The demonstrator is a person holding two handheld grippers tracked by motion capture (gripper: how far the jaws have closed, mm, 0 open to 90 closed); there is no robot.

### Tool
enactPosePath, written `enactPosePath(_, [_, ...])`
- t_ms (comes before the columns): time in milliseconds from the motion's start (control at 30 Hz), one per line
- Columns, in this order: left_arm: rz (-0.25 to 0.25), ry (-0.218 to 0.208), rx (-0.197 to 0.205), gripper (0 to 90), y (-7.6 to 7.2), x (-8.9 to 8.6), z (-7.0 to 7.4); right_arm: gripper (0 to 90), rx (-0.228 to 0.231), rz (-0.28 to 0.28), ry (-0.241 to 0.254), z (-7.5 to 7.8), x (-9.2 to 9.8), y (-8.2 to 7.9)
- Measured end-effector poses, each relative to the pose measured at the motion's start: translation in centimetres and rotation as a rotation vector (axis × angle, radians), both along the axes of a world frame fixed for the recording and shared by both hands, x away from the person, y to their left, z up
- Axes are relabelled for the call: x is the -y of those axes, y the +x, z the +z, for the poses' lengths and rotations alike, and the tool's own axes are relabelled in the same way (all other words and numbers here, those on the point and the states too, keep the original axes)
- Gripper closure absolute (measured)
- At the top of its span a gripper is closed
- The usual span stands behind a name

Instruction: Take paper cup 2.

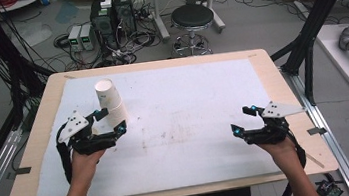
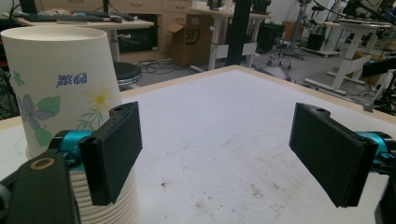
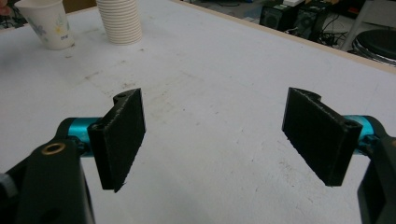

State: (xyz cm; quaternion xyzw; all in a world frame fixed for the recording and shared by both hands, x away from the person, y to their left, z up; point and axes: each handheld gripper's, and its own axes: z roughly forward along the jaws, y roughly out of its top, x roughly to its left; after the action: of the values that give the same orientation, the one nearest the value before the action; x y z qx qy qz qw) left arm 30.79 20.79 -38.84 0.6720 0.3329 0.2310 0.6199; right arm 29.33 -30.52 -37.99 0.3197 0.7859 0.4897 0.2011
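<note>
A lab floor strewn with cables, computer towers (image 1: 111,16) and a round stool (image 1: 192,18) lies beyond the far edge of my table (image 1: 283,94), whose top is covered by a white mat (image 1: 191,126) stained near the middle.

My left gripper (image 1: 111,121) sits at about nine o'clock on the mat, its jaws spread wide with nothing pressed between them. The stack of paper cups (image 1: 110,102), upside down and flower-printed, stands at roughly eleven o'clock from the mat's centre. In the left gripper view the stack (image 2: 65,102) rises just behind and outside my left-hand jaw, at ten o'clock from the gap; whether the jaw touches it I cannot tell.

My right gripper (image 1: 244,120) rests at about four o'clock on the mat, well apart from the cups, jaws released and empty. In the right gripper view the stack (image 3: 119,21) shows far off at eleven o'clock, with a single cup (image 3: 48,24) just beside it.
</note>
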Motion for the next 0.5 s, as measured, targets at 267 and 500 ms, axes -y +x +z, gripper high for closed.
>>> enactPosePath(267, [0.003,-0.001,0.005,17.2,-0.3,-0.1,0.6,21.9,0.001,0.006,0.000,0.0,-0.1,0.0])
enactPosePath(500, [0.036,0.004,0.010,17.1,-0.2,-1.1,1.3,21.9,0.000,0.017,-0.003,0.0,-0.3,0.1])
